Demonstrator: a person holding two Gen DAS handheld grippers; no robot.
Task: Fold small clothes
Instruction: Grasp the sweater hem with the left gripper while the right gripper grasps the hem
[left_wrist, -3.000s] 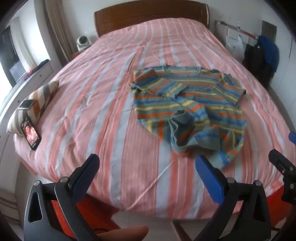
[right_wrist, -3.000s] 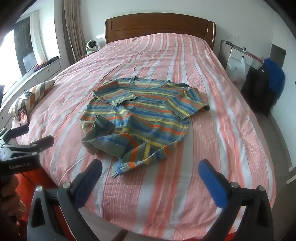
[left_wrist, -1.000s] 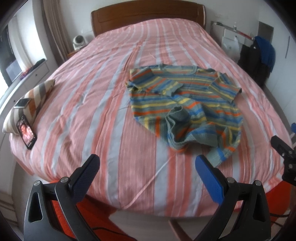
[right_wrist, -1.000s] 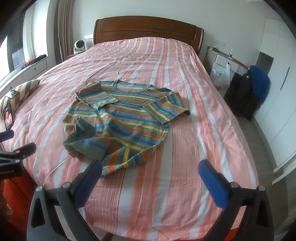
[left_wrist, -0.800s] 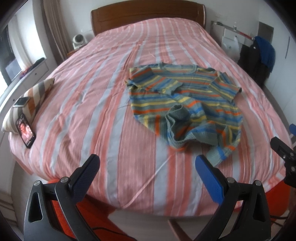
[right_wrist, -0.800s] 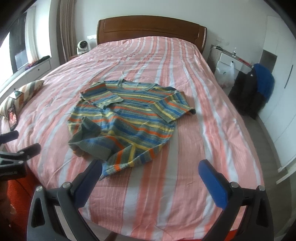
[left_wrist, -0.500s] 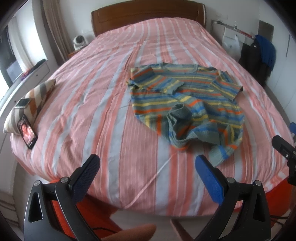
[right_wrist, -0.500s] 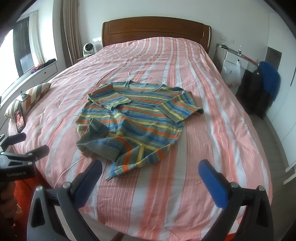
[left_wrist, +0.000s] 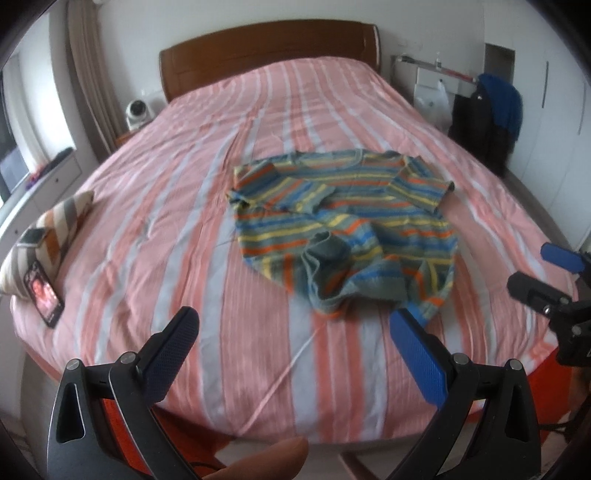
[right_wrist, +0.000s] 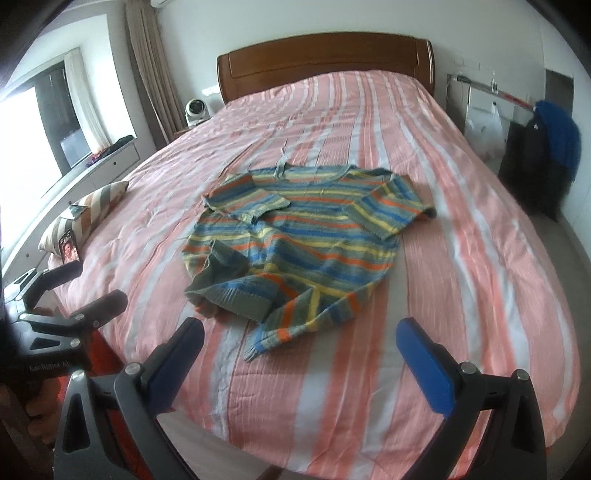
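Observation:
A small striped knit sweater (left_wrist: 347, 218) in blue, yellow, orange and grey lies spread on the pink striped bed (left_wrist: 184, 229), its left sleeve folded across the chest and its lower hem rumpled. It also shows in the right wrist view (right_wrist: 299, 236). My left gripper (left_wrist: 295, 336) is open and empty, above the bed's near edge, short of the sweater's hem. My right gripper (right_wrist: 299, 350) is open and empty, just short of the sweater's near corner. Each gripper shows at the edge of the other's view.
A striped cushion (left_wrist: 48, 225) with a phone (left_wrist: 42, 293) leaning on it lies at the bed's left edge. A wooden headboard (left_wrist: 269, 48) stands at the far end. A dark bag and blue garment (left_wrist: 487, 110) stand right of the bed.
Both grippers have moved a little closer to the bed and sweater; the sweater has not moved. Both grippers stay open.

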